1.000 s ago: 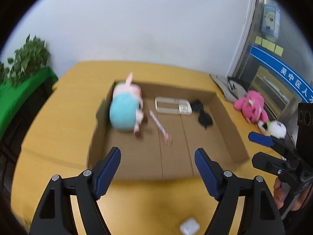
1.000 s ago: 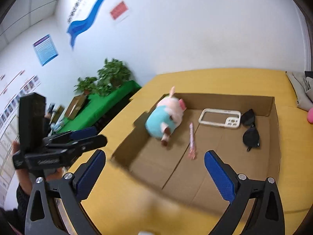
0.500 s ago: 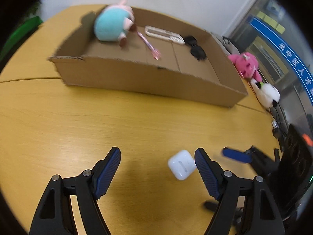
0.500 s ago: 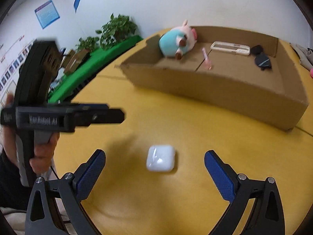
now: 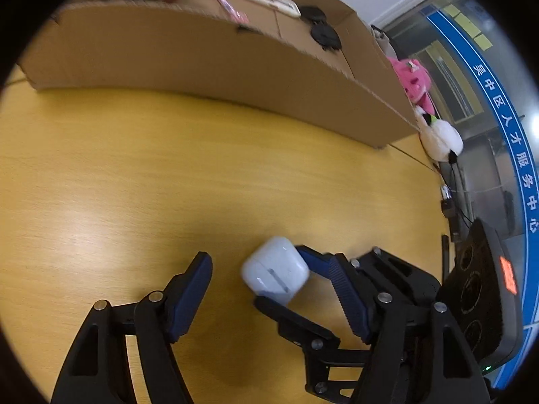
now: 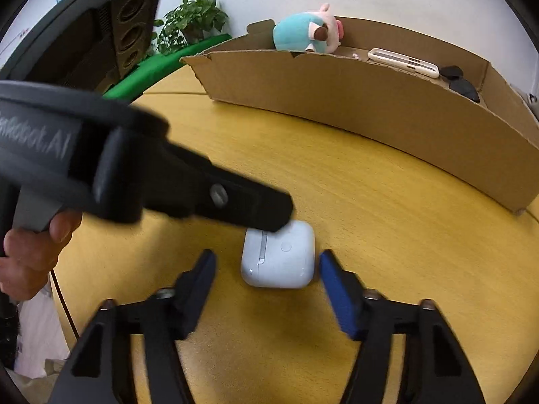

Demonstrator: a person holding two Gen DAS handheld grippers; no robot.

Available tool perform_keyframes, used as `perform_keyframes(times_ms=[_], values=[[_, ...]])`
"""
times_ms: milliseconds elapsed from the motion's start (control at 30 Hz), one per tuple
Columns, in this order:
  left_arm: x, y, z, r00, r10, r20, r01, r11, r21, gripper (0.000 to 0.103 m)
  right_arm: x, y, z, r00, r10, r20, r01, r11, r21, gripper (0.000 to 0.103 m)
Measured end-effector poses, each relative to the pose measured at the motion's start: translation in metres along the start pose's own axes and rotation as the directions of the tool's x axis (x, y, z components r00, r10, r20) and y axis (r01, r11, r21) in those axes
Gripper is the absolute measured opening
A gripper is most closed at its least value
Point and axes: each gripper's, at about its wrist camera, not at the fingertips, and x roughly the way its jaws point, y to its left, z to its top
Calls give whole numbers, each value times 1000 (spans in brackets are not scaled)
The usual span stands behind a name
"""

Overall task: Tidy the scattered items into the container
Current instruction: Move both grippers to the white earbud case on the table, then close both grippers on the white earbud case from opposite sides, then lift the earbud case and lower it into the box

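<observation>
A white earbud case (image 5: pixel 274 271) (image 6: pixel 279 258) lies on the yellow table, in front of the cardboard box (image 5: pixel 188 54) (image 6: pixel 370 107). My left gripper (image 5: pixel 273 289) is open with the case between its fingers. My right gripper (image 6: pixel 266 276) is open too, its fingers on either side of the case, not touching. One finger (image 6: pixel 215 198) of the left gripper reaches across in the right wrist view and its tip lies over the case's far edge. The box holds a teal and pink plush (image 6: pixel 306 32), a phone case (image 6: pixel 404 62), sunglasses (image 6: pixel 461 82) and a pink pen (image 5: pixel 227 8).
A pink plush (image 5: pixel 412 79) and a white plush (image 5: pixel 439 136) lie on the table past the box's right end. A black chair (image 5: pixel 485 303) stands at the right. Green plants (image 6: pixel 192 22) stand beyond the table at the left.
Both grippers have dropped low from above the box to the table and closed in on the earbud case, which now lies between the fingers of both.
</observation>
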Motion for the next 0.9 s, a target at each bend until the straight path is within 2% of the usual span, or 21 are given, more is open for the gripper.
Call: perform_keyframes(times_ms=[133, 233, 333, 400, 467, 533, 600, 900], values=[[3, 4, 1, 999, -53, -9, 53, 998, -38, 68, -3, -1, -3, 1000, 9, 0, -9, 1000, 6, 47], [4, 9, 0, 994, -105, -14, 104, 992, -75, 68, -9, -7, -6, 998, 52, 20, -53, 997, 50, 47], [7, 13, -3, 978, -207, -27, 202, 972, -123, 67, -16, -11, -6, 996, 77, 45, -80, 994, 75, 47], [9, 13, -5, 965, -259, -24, 253, 956, -147, 59, -21, -11, -4, 993, 101, 61, -106, 991, 86, 47], [8, 14, -3, 968, -250, -19, 244, 957, -159, 40, -25, -10, -3, 992, 104, 69, -109, 991, 83, 47], [7, 18, -3, 970, -244, -14, 238, 955, -177, 28, -26, -13, -2, 993, 100, 67, -106, 990, 90, 47], [6, 20, -4, 965, -263, -16, 256, 948, -187, 28, -26, -17, -2, 992, 112, 64, -118, 988, 103, 47], [-10, -1, 3, 979, -203, 4, 201, 971, -126, 26, -31, -15, 8, 992, 115, 46, -118, 991, 67, 47]])
